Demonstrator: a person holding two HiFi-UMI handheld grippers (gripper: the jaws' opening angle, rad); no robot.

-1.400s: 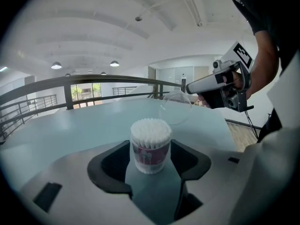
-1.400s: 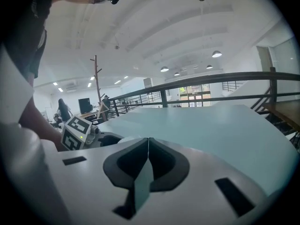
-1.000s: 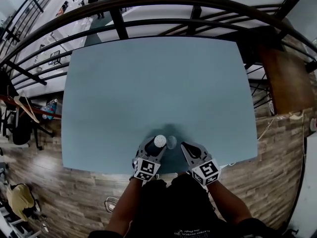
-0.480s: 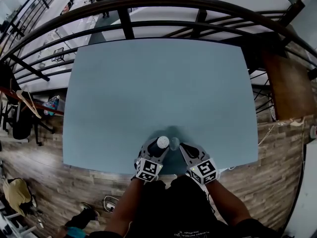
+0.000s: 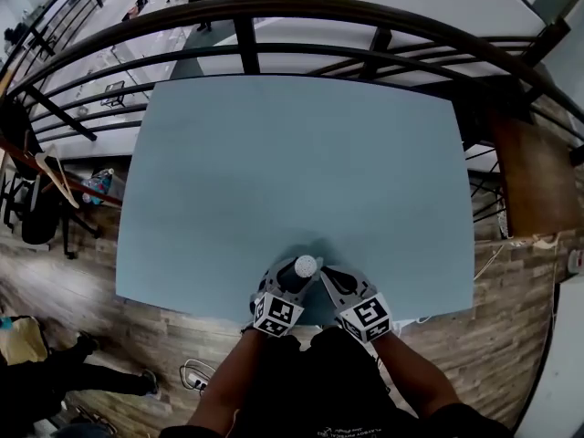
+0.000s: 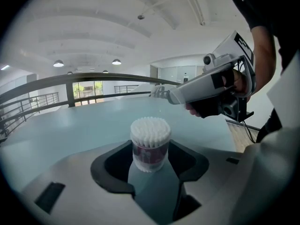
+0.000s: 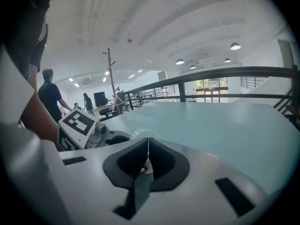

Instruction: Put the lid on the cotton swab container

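Left gripper view: the left fingers [image 6: 112,170] are standing wide, squeezing the cotton swab container [image 6: 150,144] on the counter [image 6: 70,125]. The right fingers [image 7: 119,168] are pinching the clear lid [image 7: 139,135] close by. Next, I think, the lid is needing lining up over the swabs and pressing down.

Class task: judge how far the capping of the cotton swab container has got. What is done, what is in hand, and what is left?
Done: the left gripper grips the container, its swab tips uncovered. In hand: the right gripper seems shut on the clear lid, near the container. Left: bring the lid over the open top and press it on.
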